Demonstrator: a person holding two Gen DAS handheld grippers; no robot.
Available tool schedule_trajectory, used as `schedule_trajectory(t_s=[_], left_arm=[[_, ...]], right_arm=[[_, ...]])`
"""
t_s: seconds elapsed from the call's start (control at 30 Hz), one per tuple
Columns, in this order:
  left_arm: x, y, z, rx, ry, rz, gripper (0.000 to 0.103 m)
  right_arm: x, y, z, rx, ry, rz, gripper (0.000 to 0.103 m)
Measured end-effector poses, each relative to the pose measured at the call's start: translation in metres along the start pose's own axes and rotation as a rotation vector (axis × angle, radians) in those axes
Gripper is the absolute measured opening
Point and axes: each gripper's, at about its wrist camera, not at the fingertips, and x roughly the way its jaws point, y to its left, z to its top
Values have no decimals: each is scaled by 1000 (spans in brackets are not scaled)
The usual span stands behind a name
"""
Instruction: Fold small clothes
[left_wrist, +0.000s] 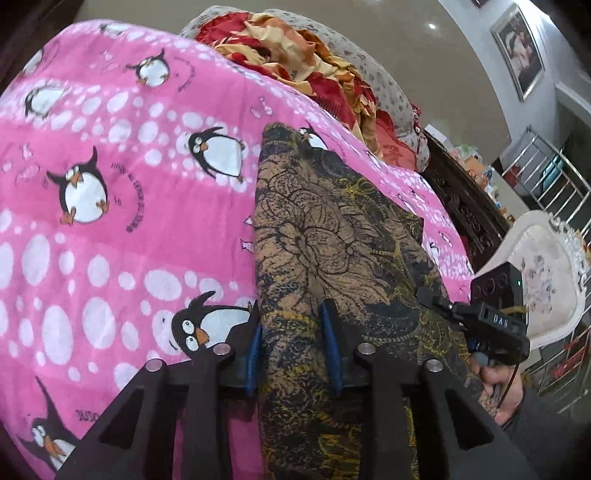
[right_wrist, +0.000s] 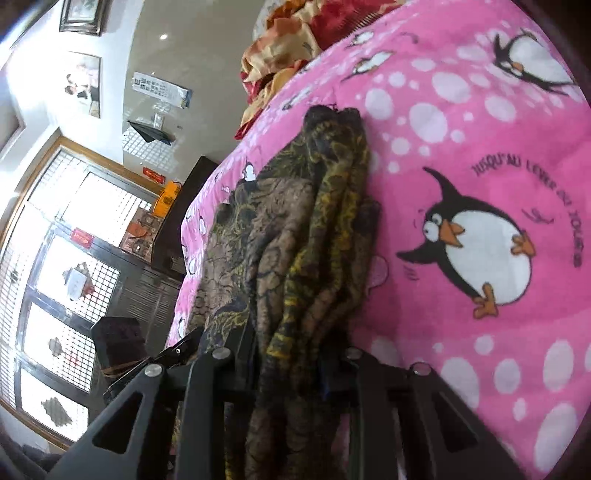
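Observation:
A small brown garment (left_wrist: 325, 236) with a black and yellow floral print lies on a pink penguin blanket (left_wrist: 110, 206). My left gripper (left_wrist: 293, 325) is shut on the garment's near edge, its blue pads on either side of a fold of cloth. The right gripper (left_wrist: 480, 325) shows in the left wrist view at the garment's right edge. In the right wrist view the garment (right_wrist: 295, 229) hangs bunched in long folds, and my right gripper (right_wrist: 291, 354) is shut on its near end. The pink blanket (right_wrist: 480, 184) fills the right side.
A heap of red and orange cloth (left_wrist: 295, 62) lies beyond the blanket on a flowered pillow. A dark carved wooden bed frame (left_wrist: 465, 199) and a white ornate chair (left_wrist: 543, 273) stand at right. Barred windows (right_wrist: 66, 258) and a dark cabinet (right_wrist: 177, 221) stand at left.

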Motion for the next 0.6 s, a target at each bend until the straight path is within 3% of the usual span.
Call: schedule_trajectory(t_s=[0.6], left_arm=[[-5,11,-8,-36,-19,-26,15]], right_arm=[[6,2,-2,-39,-3,-44,24]])
